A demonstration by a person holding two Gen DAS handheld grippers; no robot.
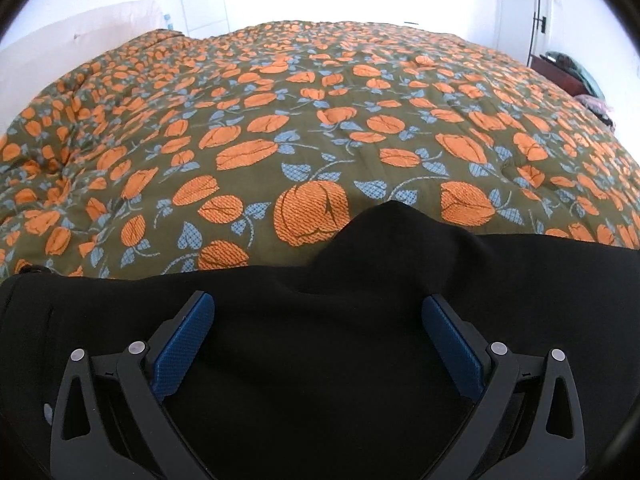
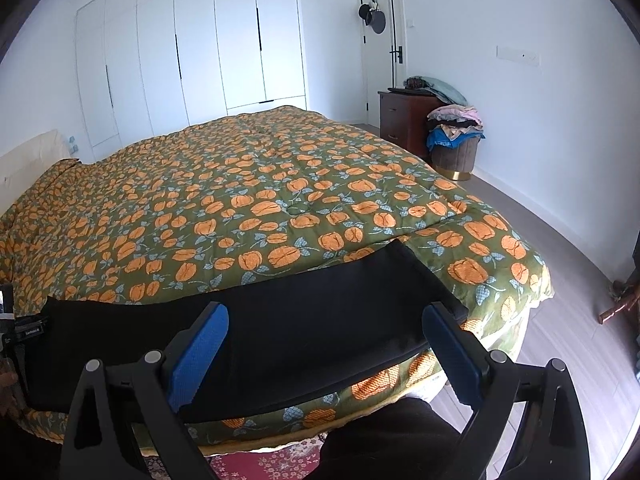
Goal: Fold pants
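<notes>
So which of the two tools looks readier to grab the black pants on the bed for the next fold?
Probably the left tool: it is open with the black pants bunched right between its fingers. The right tool, also open, seems farther back, near the bed's edge.

Bedroom, white walls, daylit. Bed under olive quilt with orange floral print occupies centre. White wardrobe at 11 o'clock. White door, dark wooden drawer chest and clothes-heaped stool at 2 o'clock. Grey plank floor at 3 o'clock.
</notes>
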